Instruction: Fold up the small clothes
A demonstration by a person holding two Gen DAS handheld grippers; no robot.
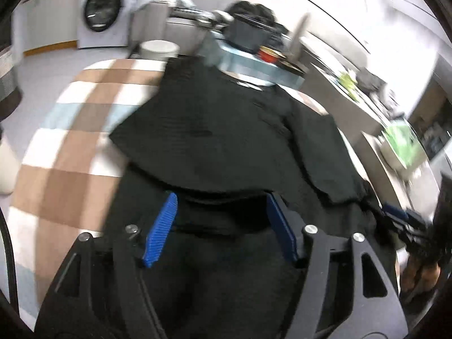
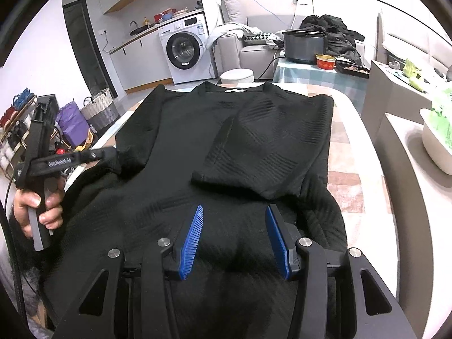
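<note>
A black ribbed sweater point(image 2: 226, 141) lies flat on a checked cloth-covered table point(image 2: 347, 147), neck at the far end. Its right sleeve point(image 2: 262, 147) is folded in over the body. My right gripper point(image 2: 234, 209) is open, blue pads point(image 2: 192, 240) spread just above the hem. My left gripper point(image 2: 113, 152) shows in the right wrist view at the sweater's left edge, its tips against the black fabric; whether it pinches cloth is unclear. In the left wrist view the left gripper point(image 1: 220, 197) has its pads point(image 1: 161, 228) apart over the blurred sweater point(image 1: 226, 130).
A side table with a checked cloth point(image 2: 319, 76) holds a grey cooker pot point(image 2: 303, 45) and a red bowl point(image 2: 325, 62) beyond the far end. A washing machine point(image 2: 183, 50) stands at the back left. A white bin point(image 2: 438, 141) sits on a counter on the right. Baskets and bags point(image 2: 84, 118) stand on the floor at the left.
</note>
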